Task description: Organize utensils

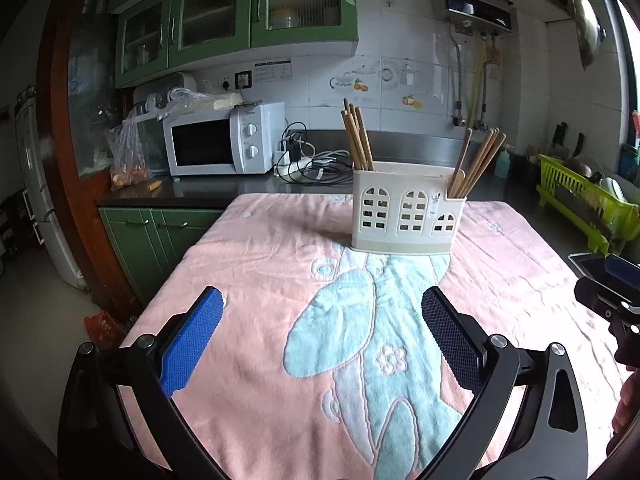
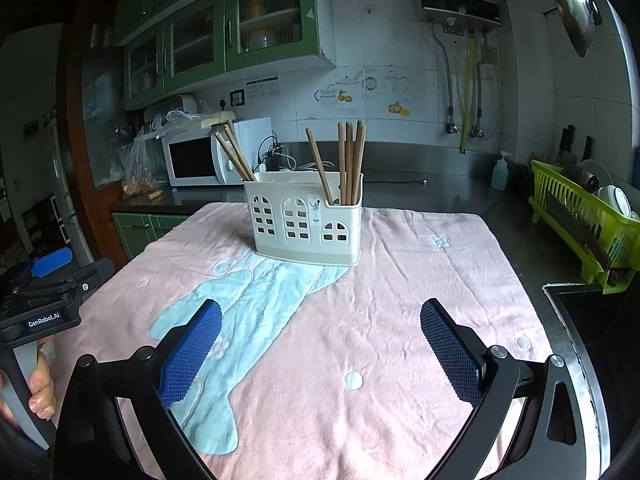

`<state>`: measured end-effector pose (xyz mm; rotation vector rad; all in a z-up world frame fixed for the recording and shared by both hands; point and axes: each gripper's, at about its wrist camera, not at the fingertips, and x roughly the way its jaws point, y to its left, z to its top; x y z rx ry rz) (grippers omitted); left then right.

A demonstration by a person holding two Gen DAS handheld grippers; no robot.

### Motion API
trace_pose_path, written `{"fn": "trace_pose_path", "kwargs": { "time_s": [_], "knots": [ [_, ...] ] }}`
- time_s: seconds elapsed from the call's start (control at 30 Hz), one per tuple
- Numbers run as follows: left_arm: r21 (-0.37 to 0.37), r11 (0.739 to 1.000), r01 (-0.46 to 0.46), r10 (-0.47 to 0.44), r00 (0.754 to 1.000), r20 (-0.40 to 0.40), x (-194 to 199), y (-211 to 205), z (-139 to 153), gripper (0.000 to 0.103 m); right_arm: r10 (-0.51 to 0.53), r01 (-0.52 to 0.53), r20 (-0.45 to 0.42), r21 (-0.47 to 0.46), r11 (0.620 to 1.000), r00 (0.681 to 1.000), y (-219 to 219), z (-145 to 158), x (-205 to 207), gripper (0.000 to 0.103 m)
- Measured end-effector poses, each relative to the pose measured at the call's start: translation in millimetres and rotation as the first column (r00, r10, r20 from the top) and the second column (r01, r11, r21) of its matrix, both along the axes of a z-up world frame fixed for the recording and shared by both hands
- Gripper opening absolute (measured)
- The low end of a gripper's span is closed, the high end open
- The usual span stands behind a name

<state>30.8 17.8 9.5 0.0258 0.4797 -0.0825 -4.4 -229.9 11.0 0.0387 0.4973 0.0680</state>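
From the left wrist view my left tool [image 1: 322, 328] hangs wide open above the pink towel [image 1: 256, 264] on the desk, with nothing between its blue pads. The white utensil holder [image 1: 408, 216] stands upright at the far middle of the towel, well apart from me, and my right tool [image 1: 608, 292] only shows as a dark body at the right edge. One bunch of chopsticks [image 1: 358, 140] stands in the holder's left end, leaning slightly left at the tips; a second bunch [image 1: 478, 162] sits in the low right compartment, fanned up and to the right. Their long axes run nearly vertical, tips up. I judge the main risk here is the light holder tipping or sliding on the soft, wrinkled towel if I pull a stick sideways rather than along its axis. From the right wrist view my right tool [image 2: 320, 336] is likewise fully spread and empty over the towel [image 2: 400, 280], the holder [image 2: 304, 220] ahead and slightly left. Here the left bunch [image 2: 236, 156] leans up-left, one stick [image 2: 320, 168] slants alone, and the rest [image 2: 352, 160] stand almost straight. Pinching several crowded sticks at once could, I think, scatter them or drag neighbours out.
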Motion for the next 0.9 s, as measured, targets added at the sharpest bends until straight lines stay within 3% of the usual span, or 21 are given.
{"fn": "trace_pose_path", "kwargs": {
  "time_s": [0.9],
  "knots": [
    [0.002, 1.000, -0.007, 0.007, 1.000, -0.005, -2.4, 3.0, -3.8, 0.098, 0.015, -0.015, -0.003, -0.002, 1.000, 1.000, 6.8, -1.4, 0.6, 0.096]
  ]
}}
